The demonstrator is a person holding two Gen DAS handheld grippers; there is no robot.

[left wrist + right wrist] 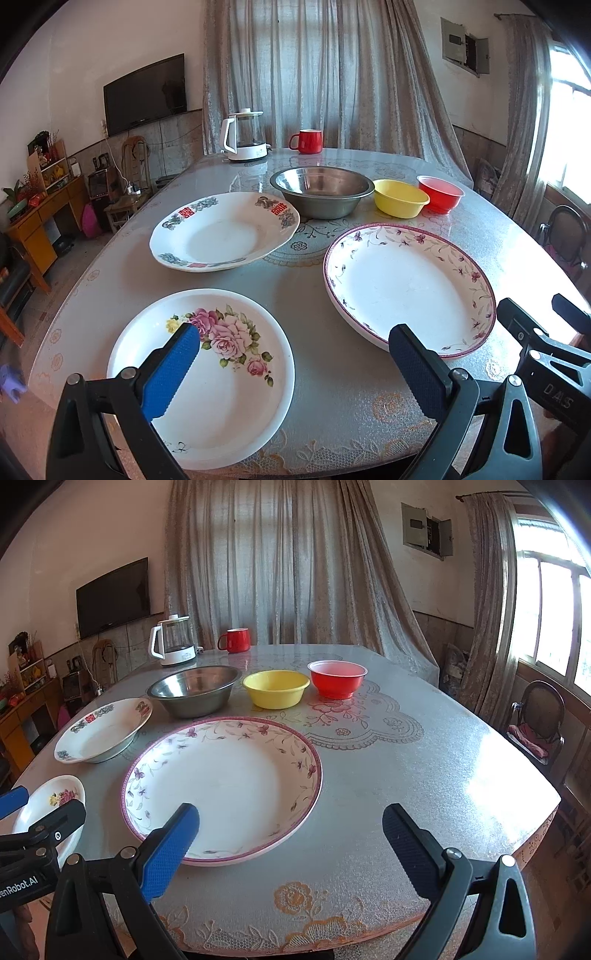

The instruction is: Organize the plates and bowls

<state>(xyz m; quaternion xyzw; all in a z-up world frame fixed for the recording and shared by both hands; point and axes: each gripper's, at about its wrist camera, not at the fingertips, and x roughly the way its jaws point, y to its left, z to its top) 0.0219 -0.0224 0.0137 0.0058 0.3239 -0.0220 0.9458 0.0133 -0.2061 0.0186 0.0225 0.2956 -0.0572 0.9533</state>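
Right wrist | table (406,757) lace-patterned | curtains (288,561) drawn | both grippers' fingers spread, empty

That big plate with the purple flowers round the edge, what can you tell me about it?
The big plate is round and shallow, glossy white like glazed china, with a pinkish-purple rim line and a band of small purple flowers on thin vines. It is empty and lies flat, right way up, on the table near the front edge. It looks like the largest dish there. Nothing touches it; the metal bowl sits apart behind it.
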